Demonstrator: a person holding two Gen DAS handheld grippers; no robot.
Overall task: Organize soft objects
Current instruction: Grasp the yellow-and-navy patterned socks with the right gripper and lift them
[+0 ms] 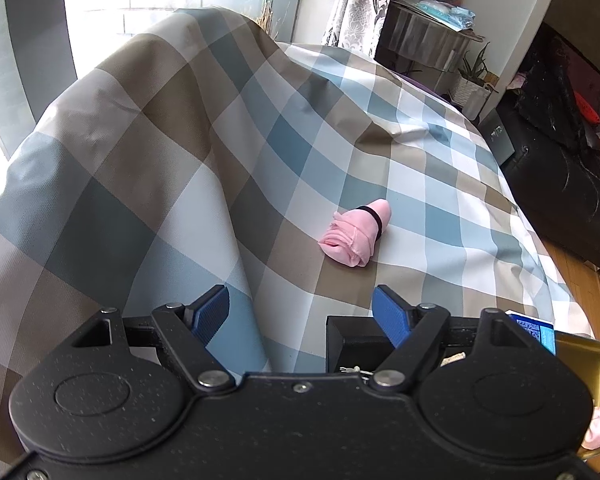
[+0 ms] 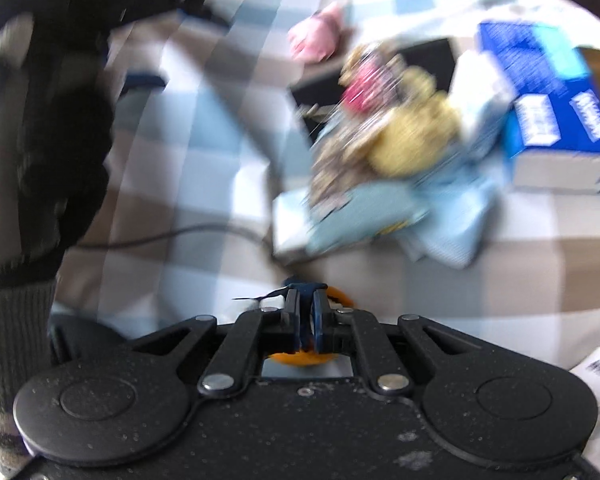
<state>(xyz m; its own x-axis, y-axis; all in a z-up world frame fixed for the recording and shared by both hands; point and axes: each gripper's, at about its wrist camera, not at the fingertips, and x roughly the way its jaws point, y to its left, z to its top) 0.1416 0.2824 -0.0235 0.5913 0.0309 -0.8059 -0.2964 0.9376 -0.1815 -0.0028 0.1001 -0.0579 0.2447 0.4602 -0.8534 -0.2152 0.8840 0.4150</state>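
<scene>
A pink rolled cloth [image 1: 356,236] with a black band lies on the checked bedspread [image 1: 180,140]. My left gripper [image 1: 302,308] hovers just short of it, open, nothing between its blue pads [image 1: 392,316]. The right wrist view is blurred. It shows the same pink roll [image 2: 316,36] far off, and a heap of soft things: a yellow and pink plush piece [image 2: 400,128] on light blue cloths [image 2: 380,220]. My right gripper [image 2: 306,312] is shut low over the bedspread [image 2: 500,288]. An orange thing [image 2: 338,296] shows behind its fingers; I cannot tell if it is pinched.
A black open box [image 1: 340,344] sits under my left gripper's right finger, with a blue carton [image 1: 536,328] and a gold tin [image 1: 592,372] beside it. A blue tissue carton [image 2: 548,100] flanks the heap. A black-gloved hand [image 2: 60,120] and a thin cable [image 2: 160,236] are at left.
</scene>
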